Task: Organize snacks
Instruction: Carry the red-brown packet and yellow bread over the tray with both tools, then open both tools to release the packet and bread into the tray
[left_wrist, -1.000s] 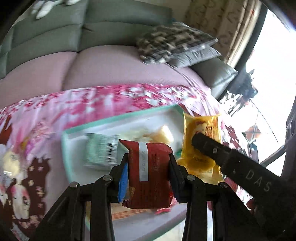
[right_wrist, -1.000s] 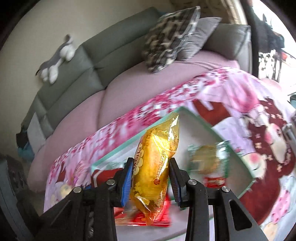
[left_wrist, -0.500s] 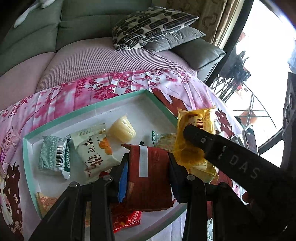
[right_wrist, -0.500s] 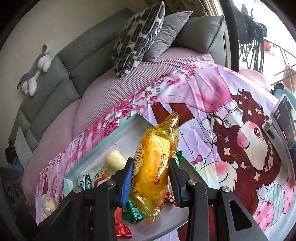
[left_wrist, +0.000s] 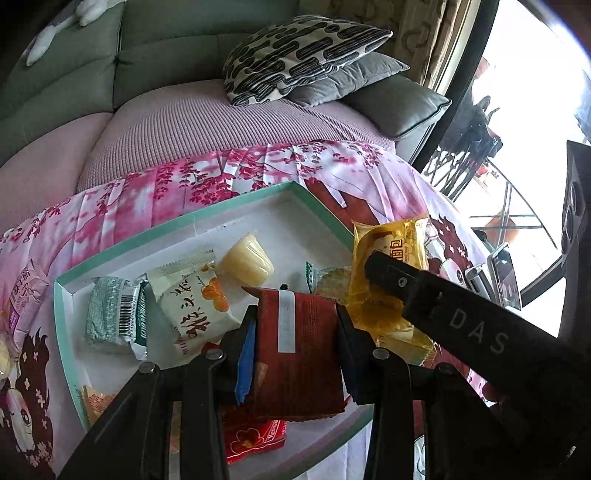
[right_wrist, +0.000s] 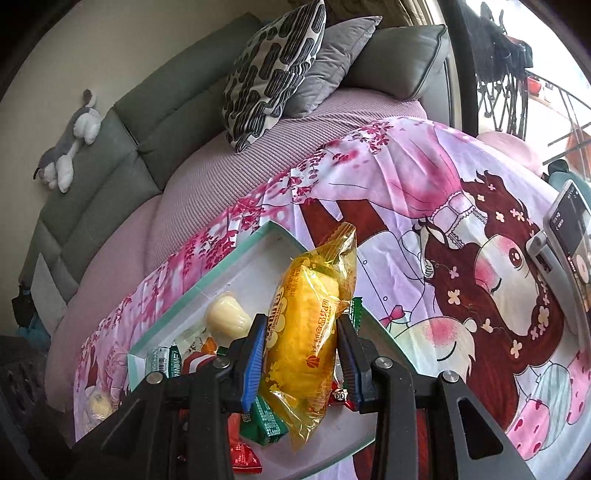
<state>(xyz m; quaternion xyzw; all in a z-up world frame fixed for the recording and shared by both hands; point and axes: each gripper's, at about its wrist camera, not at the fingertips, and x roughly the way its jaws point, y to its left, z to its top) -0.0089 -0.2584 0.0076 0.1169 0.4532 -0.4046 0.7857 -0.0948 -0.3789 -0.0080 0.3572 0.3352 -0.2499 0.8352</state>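
Observation:
My left gripper is shut on a dark red snack packet and holds it over the near part of a white tray with a teal rim. My right gripper is shut on a yellow bread packet, held upright over the tray's right end. That yellow packet and the right gripper's finger also show in the left wrist view. In the tray lie a green wafer packet, a cream packet, a jelly cup and a red packet.
The tray sits on a pink cartoon cloth over a low table. A pale pink packet lies left of the tray. A phone on a stand is at the right. A sofa with cushions lies beyond.
Both grippers have moved over the tray with their packets still held. The views have swung right and down, so the tray's contents and the table's right side now show.

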